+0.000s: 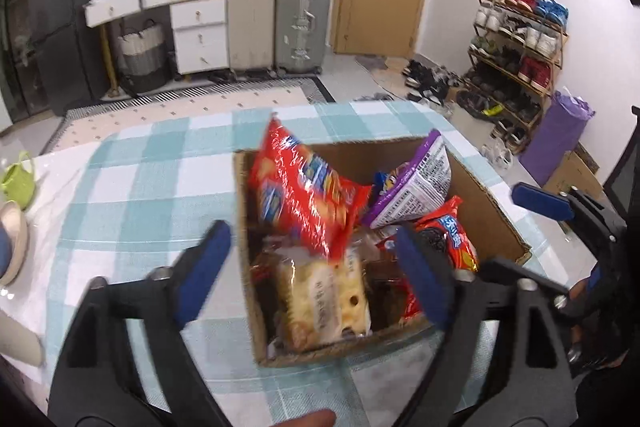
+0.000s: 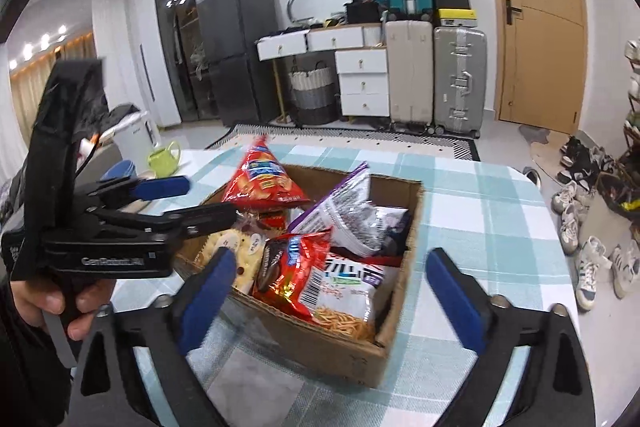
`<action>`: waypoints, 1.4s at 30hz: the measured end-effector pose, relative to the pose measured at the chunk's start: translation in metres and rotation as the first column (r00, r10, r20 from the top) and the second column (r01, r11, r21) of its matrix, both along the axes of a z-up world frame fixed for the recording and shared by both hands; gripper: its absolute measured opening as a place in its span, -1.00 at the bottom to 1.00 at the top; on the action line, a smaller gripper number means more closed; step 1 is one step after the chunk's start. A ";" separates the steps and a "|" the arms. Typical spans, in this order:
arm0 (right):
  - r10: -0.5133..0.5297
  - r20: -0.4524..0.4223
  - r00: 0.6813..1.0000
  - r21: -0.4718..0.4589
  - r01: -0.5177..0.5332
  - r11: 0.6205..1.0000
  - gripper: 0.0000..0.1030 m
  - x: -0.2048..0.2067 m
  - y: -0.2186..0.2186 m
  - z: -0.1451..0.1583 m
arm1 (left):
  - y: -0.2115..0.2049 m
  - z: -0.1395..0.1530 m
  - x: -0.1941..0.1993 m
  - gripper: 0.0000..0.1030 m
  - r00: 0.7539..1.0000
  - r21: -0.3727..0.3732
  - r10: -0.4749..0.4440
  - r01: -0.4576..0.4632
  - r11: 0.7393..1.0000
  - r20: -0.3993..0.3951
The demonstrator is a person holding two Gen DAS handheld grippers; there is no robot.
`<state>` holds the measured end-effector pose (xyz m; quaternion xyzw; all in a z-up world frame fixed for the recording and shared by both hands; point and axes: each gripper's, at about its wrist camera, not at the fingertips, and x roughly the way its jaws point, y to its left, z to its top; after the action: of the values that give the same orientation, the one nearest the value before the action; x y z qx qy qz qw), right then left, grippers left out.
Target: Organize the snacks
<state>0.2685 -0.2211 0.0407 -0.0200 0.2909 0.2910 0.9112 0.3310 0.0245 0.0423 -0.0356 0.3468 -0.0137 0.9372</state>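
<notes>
Cardboard box [image 1: 488,195] sits on the tabletop [image 1: 140,187], on a teal-checked cloth, packed with snack bags. Left tongs [image 1: 316,267] released, pads spread wide, nothing between them under pressure. The box's near-left corner and a pale cracker pack [image 1: 320,299] lie in the gap below. Left pad is outside the box's left wall, right pad is over the box interior.

Big red cracker bag [image 1: 304,195] leans tilted against the box's left side, top corner sticking above the rim. Purple bag [image 1: 416,183] is propped beside it toward the back. Red cookie bag [image 1: 456,239] lies lower on the right.

Right tongs [image 2: 332,279] also released, pads well apart and nothing gripped. The box's near side sits between them, with the red cookie bag and a white bag of stick snacks [image 2: 352,291] closest to the gap. From the right wrist view the left tongs hover at the box's left edge, held in a hand [image 2: 48,299]. A green watering can [image 2: 162,161] stands farther back on the tabletop.
</notes>
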 end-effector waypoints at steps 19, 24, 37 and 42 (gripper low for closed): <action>0.045 0.126 0.991 0.084 -0.056 0.995 0.99 -0.066 -0.021 -0.004 | 0.016 0.007 -0.113 0.99 0.988 -0.060 0.072 -0.064 0.996 0.136; 0.048 0.135 0.990 0.093 -0.061 0.994 0.99 -0.079 -0.024 -0.014 | 0.020 -0.008 -0.130 0.99 0.983 -0.065 0.107 -0.098 0.993 0.147; 0.031 0.190 0.981 0.123 -0.055 0.991 0.99 -0.094 -0.038 -0.030 | 0.016 -0.041 -0.154 0.99 0.959 -0.050 0.161 -0.153 0.987 0.231; 0.023 0.201 0.979 0.128 -0.049 0.991 0.99 -0.095 -0.041 -0.033 | 0.012 -0.046 -0.153 0.99 0.956 -0.024 0.144 -0.142 0.990 0.256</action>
<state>0.1733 -0.2616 0.0073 0.0059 0.1780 0.3227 0.9296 0.1783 0.0362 -0.0042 -0.0612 0.2189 0.0486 0.9726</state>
